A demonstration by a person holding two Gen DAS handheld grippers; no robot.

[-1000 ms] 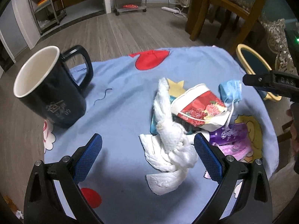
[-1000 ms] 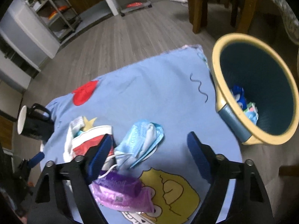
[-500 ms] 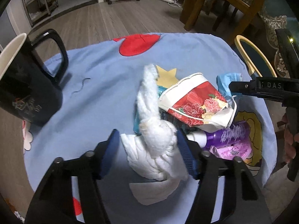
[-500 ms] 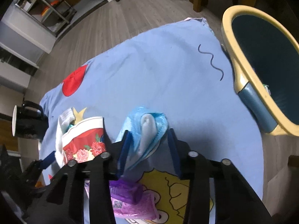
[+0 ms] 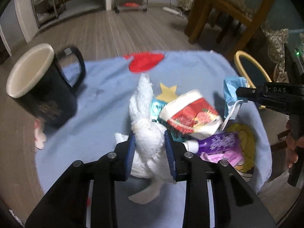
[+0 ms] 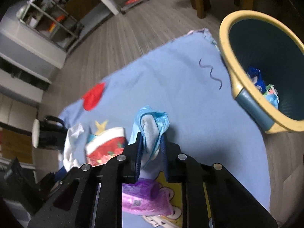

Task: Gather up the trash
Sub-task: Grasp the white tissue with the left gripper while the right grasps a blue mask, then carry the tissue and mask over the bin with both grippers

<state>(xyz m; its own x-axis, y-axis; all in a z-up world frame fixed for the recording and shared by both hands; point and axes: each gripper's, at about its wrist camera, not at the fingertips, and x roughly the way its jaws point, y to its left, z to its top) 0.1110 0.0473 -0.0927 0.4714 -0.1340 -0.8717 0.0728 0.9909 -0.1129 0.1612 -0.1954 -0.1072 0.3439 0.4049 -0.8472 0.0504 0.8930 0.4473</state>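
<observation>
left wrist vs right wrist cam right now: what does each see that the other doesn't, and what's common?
Left wrist only: the left gripper closing on the white tissue wad, and the hand that carries the other gripper.

Right wrist only: the right gripper closing on the blue face mask, and trash already lying inside the bin.

Both: black mug, red-and-white paper cup, purple packet, blue cloth.

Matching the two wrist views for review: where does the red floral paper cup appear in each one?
Left wrist view: the red floral paper cup lies on its side right of centre, just beyond the white tissue.
Right wrist view: the cup sits lower left, beside the blue face mask.
Shared landmark: the black mug.
</observation>
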